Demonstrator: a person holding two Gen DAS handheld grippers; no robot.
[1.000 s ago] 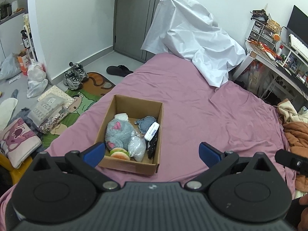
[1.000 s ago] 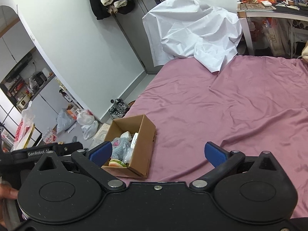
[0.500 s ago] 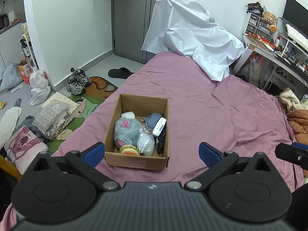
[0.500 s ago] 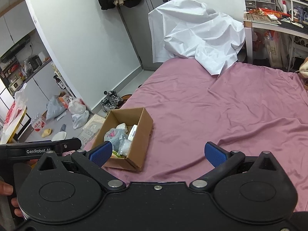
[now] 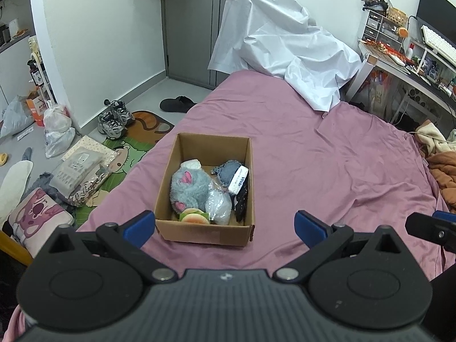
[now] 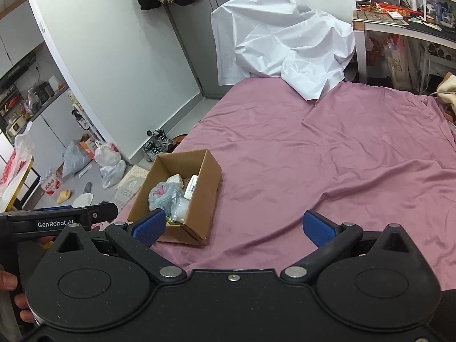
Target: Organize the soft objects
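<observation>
An open cardboard box (image 5: 164, 196) sits on the pink bed sheet (image 5: 327, 171). Inside lie a grey plush toy (image 5: 189, 189), a burger-shaped toy (image 5: 195, 218), a clear plastic bag (image 5: 219, 206), a blue fabric piece (image 5: 228, 171), a white packet (image 5: 238, 181) and a dark item (image 5: 240, 203). My left gripper (image 5: 225, 226) is open and empty, just in front of the box. My right gripper (image 6: 233, 228) is open and empty, to the right of the box (image 6: 209, 196); the plush (image 6: 164, 196) shows inside.
A white sheet (image 5: 285, 48) covers something at the bed's far end. A cluttered desk (image 5: 404, 59) stands right. Shoes (image 5: 114, 116), bags (image 5: 57, 131) and a cushion (image 5: 37, 216) lie on the floor left. An orange blanket (image 5: 444, 173) lies at the bed's right edge.
Both grippers have pulled back and up a little, so the box appears farther and more centred in the left view. Both stay open and empty.
</observation>
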